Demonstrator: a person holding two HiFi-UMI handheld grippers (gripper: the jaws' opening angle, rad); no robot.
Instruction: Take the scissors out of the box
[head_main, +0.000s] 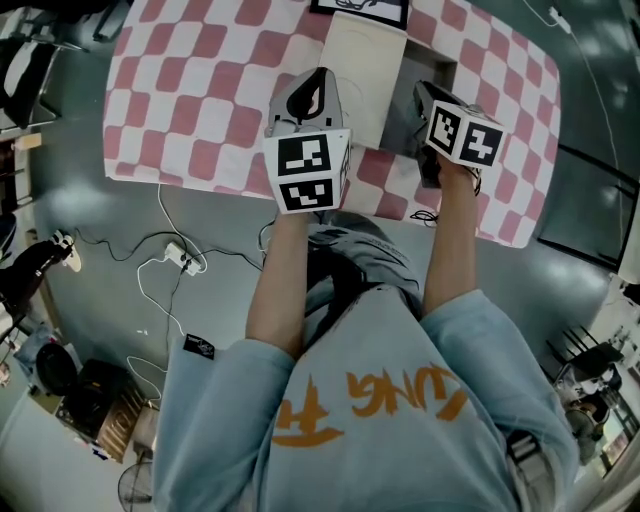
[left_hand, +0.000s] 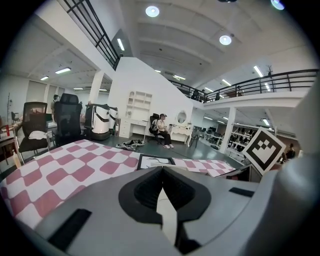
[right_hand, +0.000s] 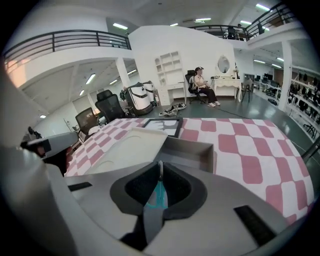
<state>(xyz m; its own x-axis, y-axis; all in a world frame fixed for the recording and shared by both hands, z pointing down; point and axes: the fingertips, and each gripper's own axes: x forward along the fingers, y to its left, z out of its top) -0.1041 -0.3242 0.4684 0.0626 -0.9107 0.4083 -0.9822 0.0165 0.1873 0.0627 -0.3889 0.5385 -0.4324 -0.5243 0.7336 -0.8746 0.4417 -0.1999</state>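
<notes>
- Right gripper: jaws clamped on the teal-handled scissors, over the open grey box.
- Left gripper: jaws together, empty.
- Step, as judged: lift-out. The next move calls for a firm grip while carrying the scissors clear of the box wall.

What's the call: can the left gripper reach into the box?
Probably yes: lid lies open, left gripper hovers beside the box; the right gripper, holding the scissors above it, may crowd it.
</notes>
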